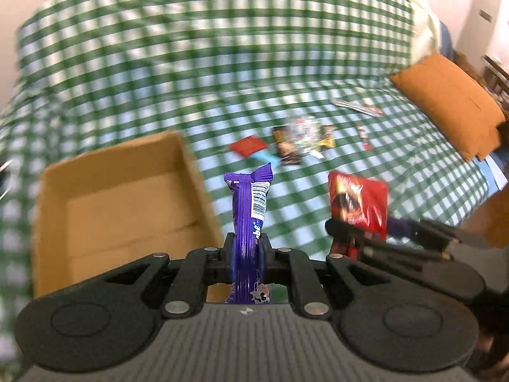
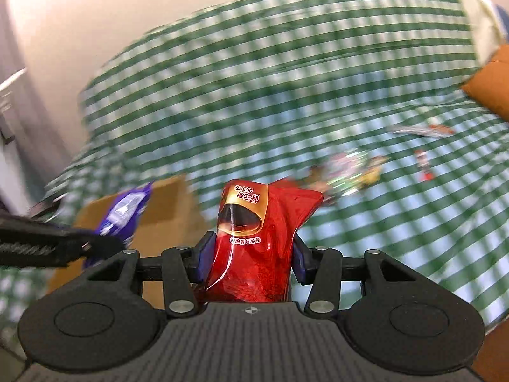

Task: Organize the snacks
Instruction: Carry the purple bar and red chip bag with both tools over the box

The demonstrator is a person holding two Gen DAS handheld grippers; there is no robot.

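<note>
My left gripper (image 1: 247,248) is shut on a purple snack bar (image 1: 249,210) and holds it upright just right of an open cardboard box (image 1: 105,210). My right gripper (image 2: 251,254) is shut on a red snack pouch (image 2: 257,238). The red pouch also shows in the left wrist view (image 1: 358,203), and the purple bar in the right wrist view (image 2: 124,213) over the box (image 2: 165,219). The box looks empty inside. Both views are motion-blurred.
Several loose snack packets (image 1: 299,141) lie on the green checked cover (image 1: 206,63) beyond the box, with a small red wrapper (image 1: 363,137) and a flat packet (image 1: 356,106) farther right. An orange cushion (image 1: 448,105) sits at the right.
</note>
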